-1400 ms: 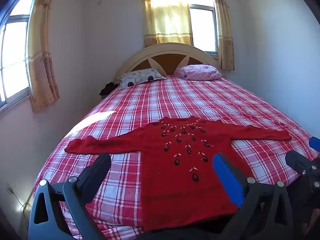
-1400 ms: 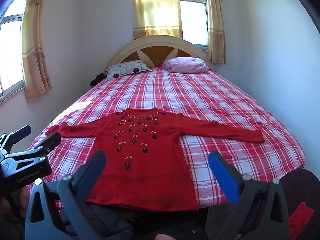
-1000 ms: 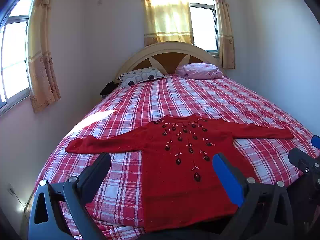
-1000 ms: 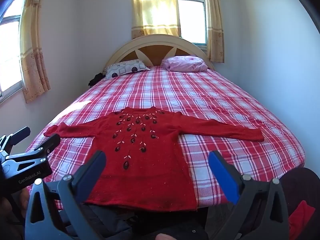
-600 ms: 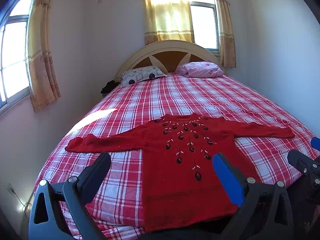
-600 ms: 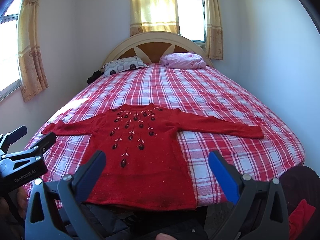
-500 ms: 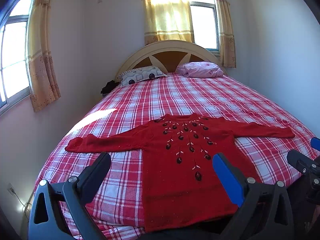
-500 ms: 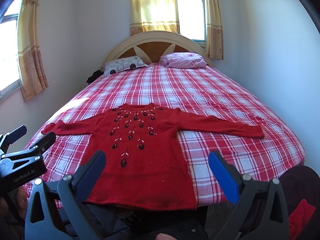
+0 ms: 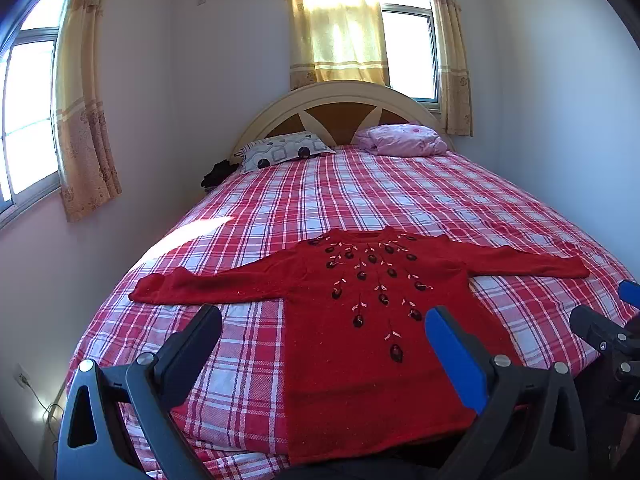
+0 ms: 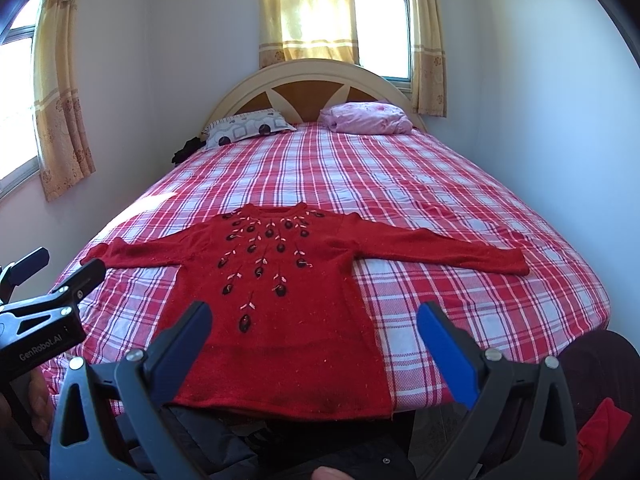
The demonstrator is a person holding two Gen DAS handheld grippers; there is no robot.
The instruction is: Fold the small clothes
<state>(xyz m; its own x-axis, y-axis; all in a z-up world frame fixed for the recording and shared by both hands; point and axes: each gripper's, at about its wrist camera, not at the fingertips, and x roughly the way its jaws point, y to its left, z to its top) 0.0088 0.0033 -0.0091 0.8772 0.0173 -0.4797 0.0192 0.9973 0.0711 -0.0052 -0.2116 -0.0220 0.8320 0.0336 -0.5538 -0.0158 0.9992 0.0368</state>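
Note:
A small red sweater [image 9: 372, 320] with dark embroidered flowers lies flat, face up, on the red plaid bed [image 9: 360, 200]. Both sleeves are spread out sideways and its hem is at the near edge. It also shows in the right wrist view [image 10: 280, 304]. My left gripper [image 9: 322, 324] is open and empty, held above the hem. My right gripper [image 10: 314, 320] is open and empty, also above the hem. The left gripper shows at the left edge of the right wrist view [image 10: 44, 280].
A patterned pillow [image 9: 280, 152] and a pink pillow [image 9: 400, 140] lie at the headboard. A dark item [image 9: 218, 172] sits at the bed's far left edge. Walls flank both sides. Another red cloth [image 10: 600, 420] lies low at the right.
Both grippers have drifted slightly; the sweater sits a little higher in each view. The sweater itself has not moved and both grippers stay open.

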